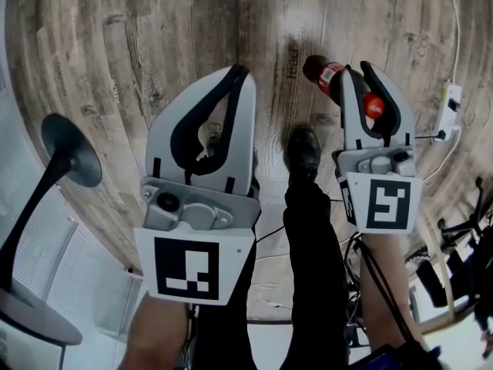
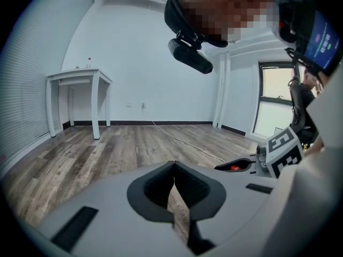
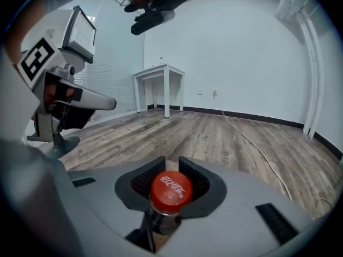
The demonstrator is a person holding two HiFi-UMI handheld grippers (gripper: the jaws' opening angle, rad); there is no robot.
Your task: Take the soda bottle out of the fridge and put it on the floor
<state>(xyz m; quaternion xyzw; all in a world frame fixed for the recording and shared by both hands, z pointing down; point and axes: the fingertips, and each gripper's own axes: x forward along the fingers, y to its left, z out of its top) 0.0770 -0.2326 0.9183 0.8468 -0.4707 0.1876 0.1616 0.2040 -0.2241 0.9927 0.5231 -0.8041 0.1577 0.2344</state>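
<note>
Pinching the bottle [image 3: 170, 193] at its neck just under the round red cap, the right gripper [image 3: 171, 161] holds it tilted above the grey wood-grain plank floor [image 1: 154, 37]. The left gripper [image 2: 172, 165], smooth grey plastic with black ribbed pads, has its curved jaws pressed together at the tips, nothing between.

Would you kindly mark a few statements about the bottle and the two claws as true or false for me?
1. The right claw grips the soda bottle just under its red cap. True.
2. The left claw holds a second bottle. False: it is shut on nothing.
3. The soda bottle stands on the floor. False: it hangs in the claw, above the wooden floor.
4. A white table stands by the wall. True.
</note>
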